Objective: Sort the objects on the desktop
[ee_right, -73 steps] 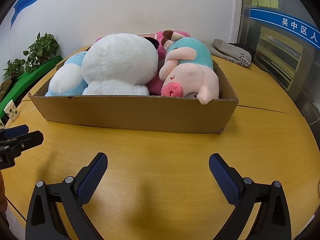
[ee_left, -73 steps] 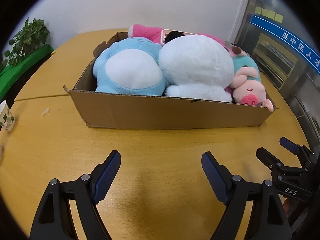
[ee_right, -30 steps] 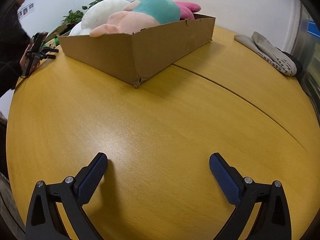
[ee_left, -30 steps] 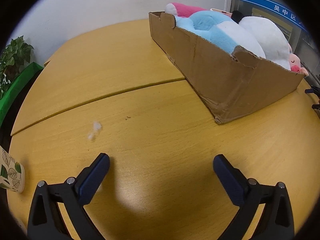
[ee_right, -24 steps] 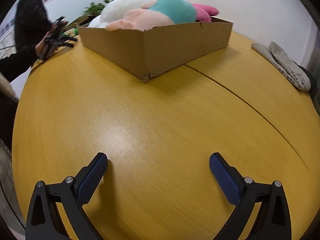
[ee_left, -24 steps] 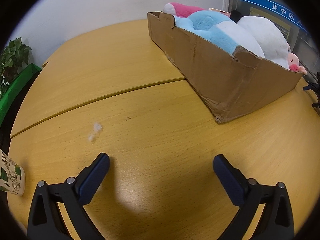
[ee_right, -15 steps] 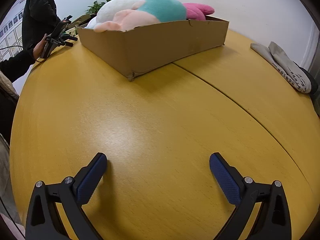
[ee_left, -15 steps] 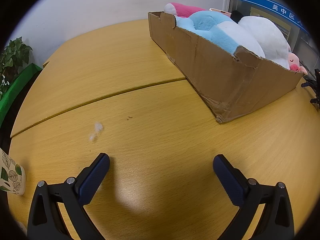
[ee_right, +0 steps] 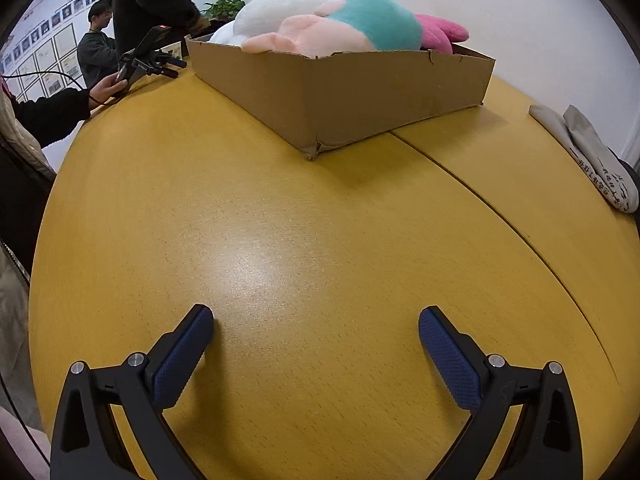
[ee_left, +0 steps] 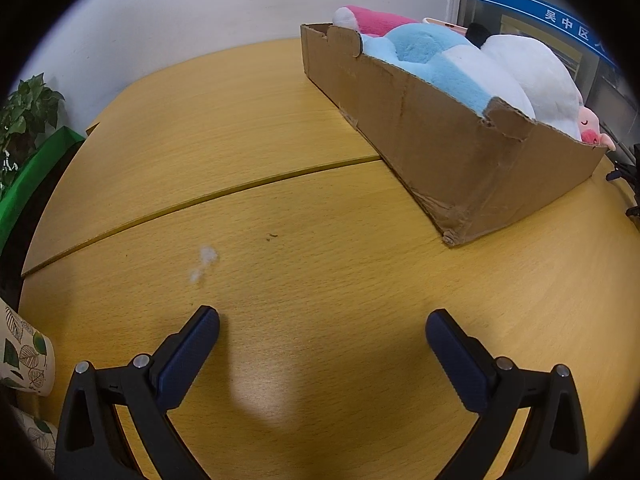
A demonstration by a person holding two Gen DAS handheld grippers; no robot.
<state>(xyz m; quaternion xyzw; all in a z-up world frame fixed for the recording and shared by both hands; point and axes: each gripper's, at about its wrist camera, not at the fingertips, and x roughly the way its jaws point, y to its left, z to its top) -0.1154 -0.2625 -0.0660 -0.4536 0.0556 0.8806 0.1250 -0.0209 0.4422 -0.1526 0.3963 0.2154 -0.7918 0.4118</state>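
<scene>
A cardboard box (ee_left: 460, 160) stands on the wooden table, packed with plush toys: a blue and white one (ee_left: 436, 56), a big white one (ee_left: 536, 76), a pink one (ee_left: 376, 20) and a pink pig face (ee_left: 590, 126). My left gripper (ee_left: 322, 322) hovers open over bare table, left of the box. From the right wrist view the same box (ee_right: 360, 92) shows a teal and pink pig plush (ee_right: 340, 28) on top. My right gripper (ee_right: 316, 320) is open and holds nothing, well short of the box corner.
A leaf-patterned paper cup (ee_left: 24, 356) sits at the left edge, with a bit of white fluff (ee_left: 204, 262) on the table. Grey socks (ee_right: 592, 160) lie at the right. A hand (ee_right: 106, 86) holds the other gripper at the table's far left; people stand behind. A potted plant (ee_left: 24, 112) is beyond the table.
Both grippers have swung away from facing the box front to its two ends. Over the last half second the right view has shifted a little, bringing the box corner closer to centre.
</scene>
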